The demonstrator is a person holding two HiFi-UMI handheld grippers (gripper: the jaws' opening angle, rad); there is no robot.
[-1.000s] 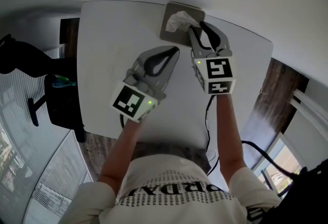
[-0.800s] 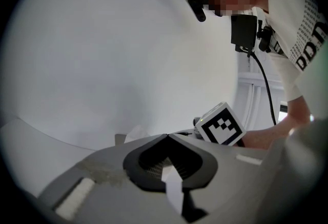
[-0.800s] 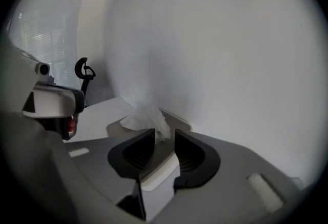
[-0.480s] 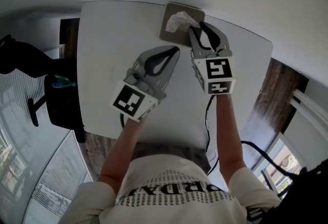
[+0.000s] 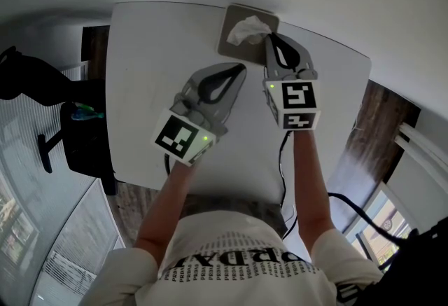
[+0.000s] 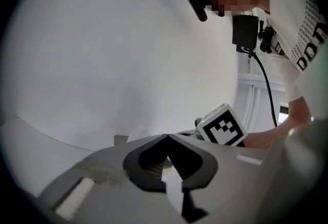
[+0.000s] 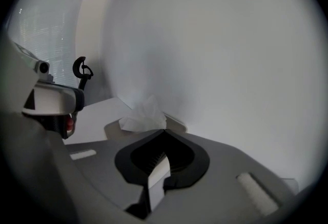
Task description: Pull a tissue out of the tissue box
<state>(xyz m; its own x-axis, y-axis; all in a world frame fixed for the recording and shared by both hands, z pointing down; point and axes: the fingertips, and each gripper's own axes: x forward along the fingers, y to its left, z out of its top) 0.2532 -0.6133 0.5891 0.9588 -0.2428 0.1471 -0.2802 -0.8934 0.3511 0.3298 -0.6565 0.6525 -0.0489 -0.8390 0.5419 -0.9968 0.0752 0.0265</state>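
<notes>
**The right gripper nips the tissue**

The tissue box point(image 5: 229, 37) sits at the far edge of the white table point(image 5: 154, 52), close to the wall. One tissue point(image 5: 246, 28) pokes up out of its top, all puffy and crumpled. That makes it easy to grab, because there is a loose bit sticking out.

The right gripper point(image 5: 269, 36) reaches out to the box and tips down a little, so its point meets the tissue from the side. Its jaws have just been closing, and now they are pressed together. In the right gripper view, the near edge of the tissue sits right at the tips. It looks like a small corner is caught between them (it is a thin bit, so it is hard to be fully sure).

The left gripper point(image 5: 242, 68) waits over the table, near the box but not touching it. Its jaws are pressed together too, with nothing between them. It seems to be resting out of the way so the right one has room.

I think the grab is done and the pull comes next. The tissue is not out of the box yet. A gentle pull up and back should slide it free, though the light box might lift along with it
</notes>
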